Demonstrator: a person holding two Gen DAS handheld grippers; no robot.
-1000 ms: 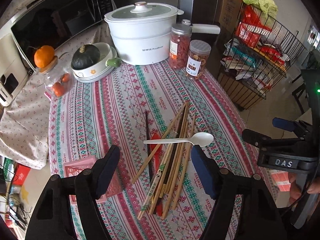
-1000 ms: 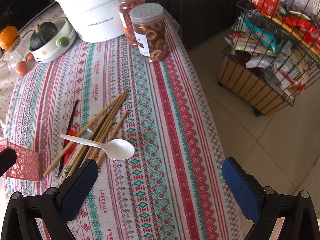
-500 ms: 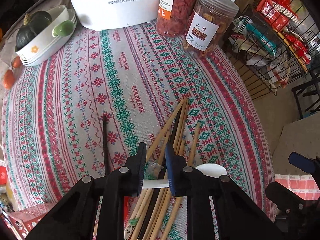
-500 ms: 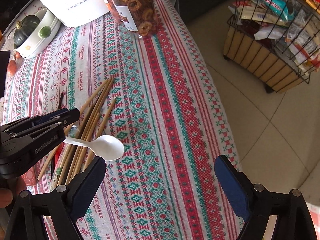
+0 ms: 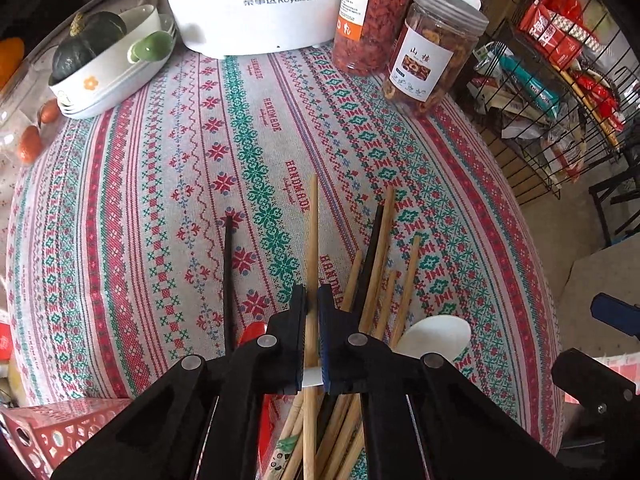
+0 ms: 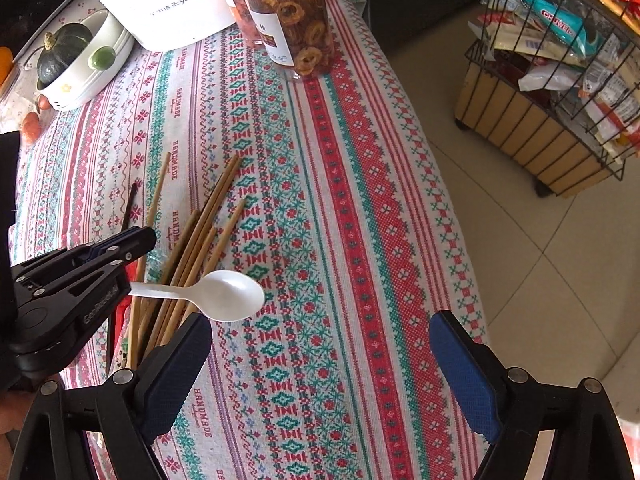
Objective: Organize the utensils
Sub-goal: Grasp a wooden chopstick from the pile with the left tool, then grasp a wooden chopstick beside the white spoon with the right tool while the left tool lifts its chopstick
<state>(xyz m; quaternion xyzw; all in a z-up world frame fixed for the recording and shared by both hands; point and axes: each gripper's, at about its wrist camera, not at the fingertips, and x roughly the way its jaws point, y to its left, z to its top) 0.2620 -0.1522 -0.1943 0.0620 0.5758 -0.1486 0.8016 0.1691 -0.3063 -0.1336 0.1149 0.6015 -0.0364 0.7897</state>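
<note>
Got my left gripper (image 5: 313, 300) clamped on one long pale wooden chopstick (image 5: 312, 240) near mid-length in the pile on the tablecloth (image 5: 248, 128), light, stiff, probably slick so it may pivot, while the right gripper (image 6: 320, 360) hangs wide open, empty, beside the white spoon (image 6: 224, 294).

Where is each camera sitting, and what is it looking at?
Left wrist: sits on the left gripper, looking steeply down at the chopsticks; its own black fingers show, shut on one wooden chopstick.
Right wrist: sits on the right gripper, looking down at the tablecloth and floor; its open fingers show.
Shared: the white spoon, chopsticks, white pot.
</note>
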